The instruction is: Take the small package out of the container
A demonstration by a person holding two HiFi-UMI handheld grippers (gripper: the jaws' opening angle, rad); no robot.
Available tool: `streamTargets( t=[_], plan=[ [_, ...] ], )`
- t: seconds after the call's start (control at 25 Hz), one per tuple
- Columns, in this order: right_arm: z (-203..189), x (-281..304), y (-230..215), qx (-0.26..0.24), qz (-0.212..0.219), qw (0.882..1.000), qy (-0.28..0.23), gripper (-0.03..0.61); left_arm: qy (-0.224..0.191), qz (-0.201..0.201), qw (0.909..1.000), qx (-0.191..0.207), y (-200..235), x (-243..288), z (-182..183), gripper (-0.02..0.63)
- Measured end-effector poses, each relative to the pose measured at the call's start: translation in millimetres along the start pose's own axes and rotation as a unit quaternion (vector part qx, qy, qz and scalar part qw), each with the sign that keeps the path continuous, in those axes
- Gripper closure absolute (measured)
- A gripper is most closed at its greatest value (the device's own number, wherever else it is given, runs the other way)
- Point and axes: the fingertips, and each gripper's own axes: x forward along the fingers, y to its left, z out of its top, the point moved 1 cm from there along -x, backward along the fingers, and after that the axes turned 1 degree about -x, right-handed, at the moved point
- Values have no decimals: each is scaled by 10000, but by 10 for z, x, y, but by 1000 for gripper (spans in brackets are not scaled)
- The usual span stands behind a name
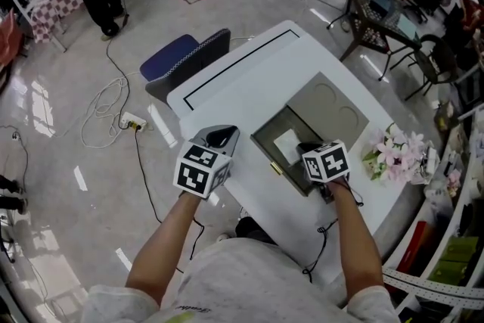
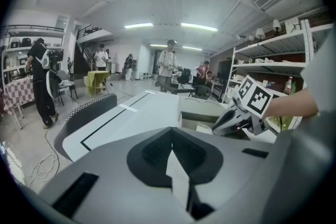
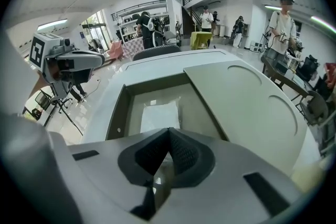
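Count: one container (image 3: 118,113), one small package (image 3: 160,115), two grippers (left gripper (image 1: 221,137), right gripper (image 3: 167,152)), one flower bunch (image 1: 393,155), perhaps six bystanders (image 2: 168,63).

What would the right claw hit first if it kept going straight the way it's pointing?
Most likely the small package lying in the container; the right claw aims down at its near edge, though depth is unclear.
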Motion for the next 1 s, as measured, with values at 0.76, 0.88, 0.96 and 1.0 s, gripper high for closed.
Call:
streamTargets(
  t=[0.76, 0.88, 0.96, 1.0],
  plan=[
    [175, -768, 304, 110, -460, 9936, -1029, 574, -199, -73, 9994, 261, -337, -462, 92, 609],
    [184, -920, 380, 121, -561, 9907, -1232, 572, -262, -90, 9992, 292, -406, -547, 96, 609],
    [194, -1029, 447, 125, -614, 9885, -1376, 574, -297, -86, 9990, 318, -454, -618, 93, 609],
    [198, -1085, 484, 128, -634, 9873, -1448, 574, -310, -83, 9989, 330, -477, -653, 91, 609]
  ],
)
